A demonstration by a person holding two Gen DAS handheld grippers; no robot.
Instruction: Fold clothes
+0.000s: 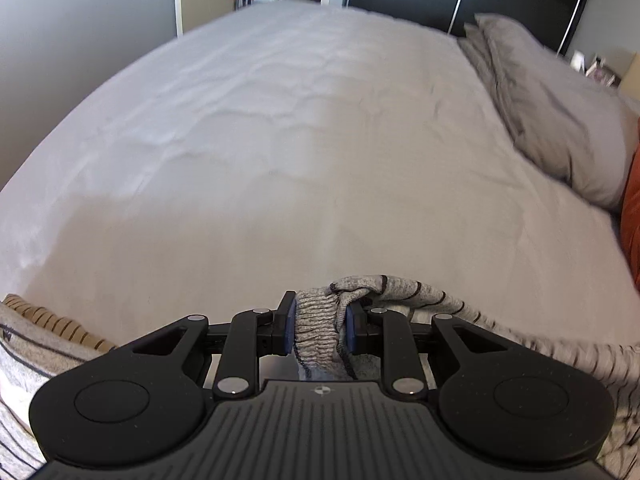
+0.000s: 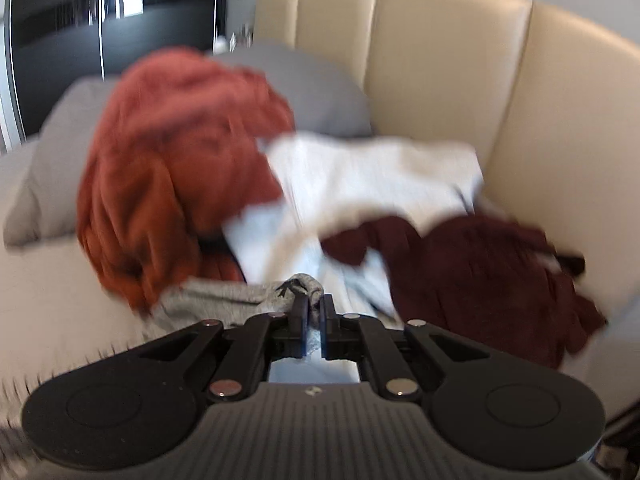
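Observation:
A grey knit garment with thin dark stripes [image 1: 384, 292] is bunched between the blue pads of my left gripper [image 1: 320, 326], which is shut on its ribbed edge above the bed. The cloth trails off to the right and hangs below the gripper. In the right wrist view my right gripper [image 2: 315, 314] is shut on another part of the grey striped garment [image 2: 224, 294], which stretches away to the left. That view is blurred.
A wide white bed sheet [image 1: 260, 140] spreads ahead of the left gripper, with grey pillows [image 1: 552, 108] at its right. Ahead of the right gripper lie a rust-orange garment [image 2: 176, 160], a white one [image 2: 372, 176] and a dark maroon one [image 2: 480, 272], against a cream headboard [image 2: 440, 60].

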